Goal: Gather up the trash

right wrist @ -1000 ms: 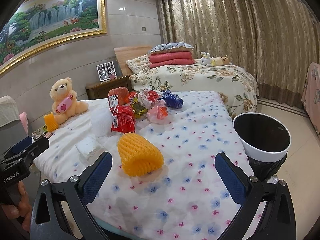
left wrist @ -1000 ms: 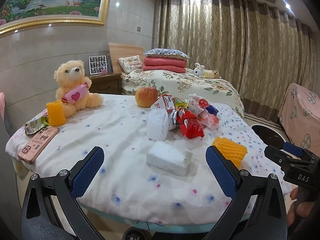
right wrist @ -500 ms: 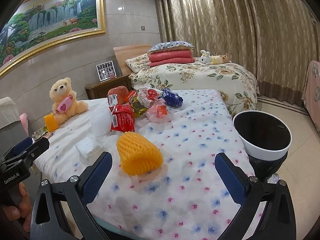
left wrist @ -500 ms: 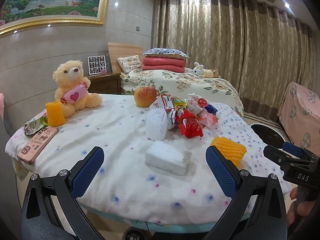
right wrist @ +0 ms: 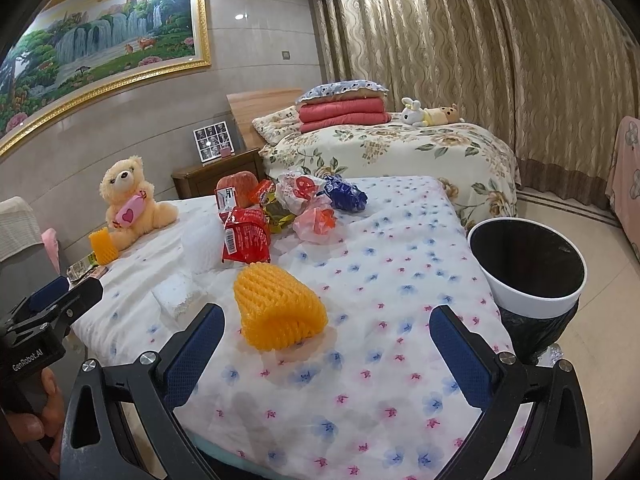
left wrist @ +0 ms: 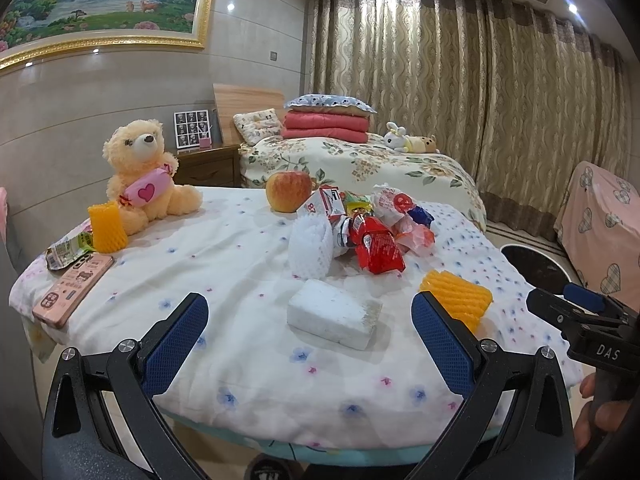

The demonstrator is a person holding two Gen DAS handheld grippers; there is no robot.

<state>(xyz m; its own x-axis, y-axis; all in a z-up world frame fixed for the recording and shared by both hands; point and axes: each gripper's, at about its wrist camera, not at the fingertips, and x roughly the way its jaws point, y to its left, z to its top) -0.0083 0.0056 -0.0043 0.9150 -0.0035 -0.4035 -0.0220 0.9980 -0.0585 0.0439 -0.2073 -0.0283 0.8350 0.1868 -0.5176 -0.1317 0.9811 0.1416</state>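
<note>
We hold both claws wide apart and empty at the table's [right wrist: 400, 248] near edge. Our left gripper [left wrist: 310, 342] faces a white foam block [left wrist: 334, 314]; our right gripper [right wrist: 326, 354] faces an orange foam net [right wrist: 276, 312]. Crumpled wrappers [right wrist: 280, 216] pile near the far edge. A bin [right wrist: 528, 268] stands beside the right edge.

Both views creep slightly. White foam block [left wrist: 334, 316] shifts a touch toward 9 o'clock in left wrist view; orange foam net [right wrist: 276, 308] slides slightly toward 9 o'clock in right wrist view.
</note>
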